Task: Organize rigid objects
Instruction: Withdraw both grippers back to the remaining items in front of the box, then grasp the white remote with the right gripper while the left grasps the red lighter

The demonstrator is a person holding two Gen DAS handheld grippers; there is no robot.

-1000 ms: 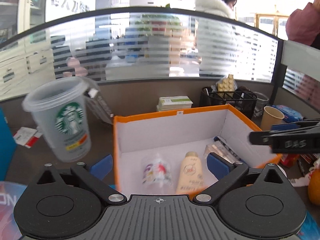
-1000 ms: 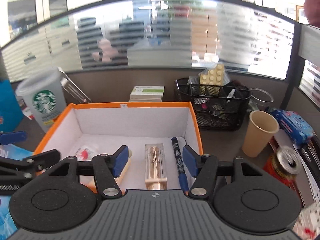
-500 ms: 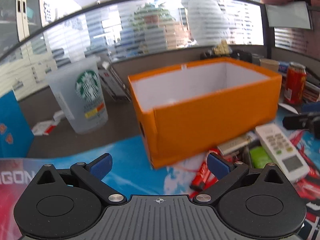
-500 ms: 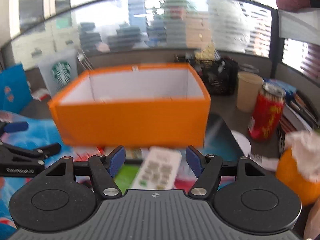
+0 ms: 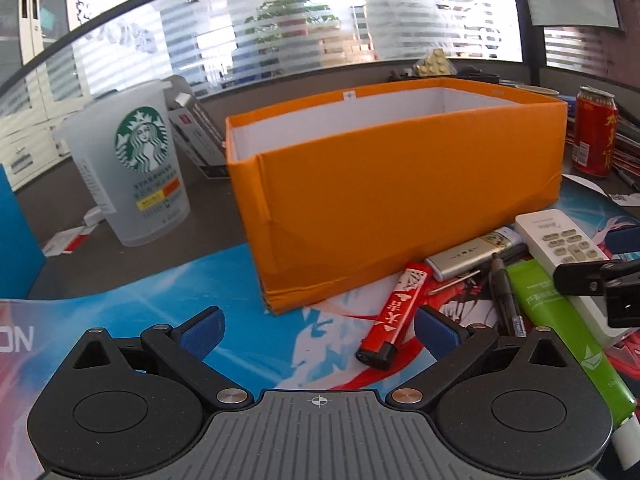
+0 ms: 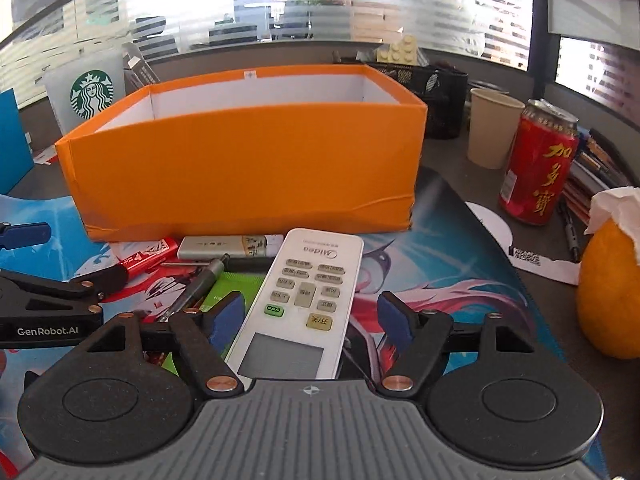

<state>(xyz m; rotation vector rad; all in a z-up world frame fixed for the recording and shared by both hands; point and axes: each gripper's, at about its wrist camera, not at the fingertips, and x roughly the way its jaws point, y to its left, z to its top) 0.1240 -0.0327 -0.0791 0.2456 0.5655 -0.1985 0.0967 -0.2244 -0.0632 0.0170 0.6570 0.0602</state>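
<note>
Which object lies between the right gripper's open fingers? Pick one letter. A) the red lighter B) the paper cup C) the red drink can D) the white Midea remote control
D: the white Midea remote control lies lengthwise between the fingers of the right gripper, whose jaws are opening and not touching it.

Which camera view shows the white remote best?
The right wrist view. There the remote lies centred between the opening fingers of the right gripper, with its buttons and screen facing the camera. In the left wrist view the remote sits at the right edge, partly hidden behind the right gripper.
</note>
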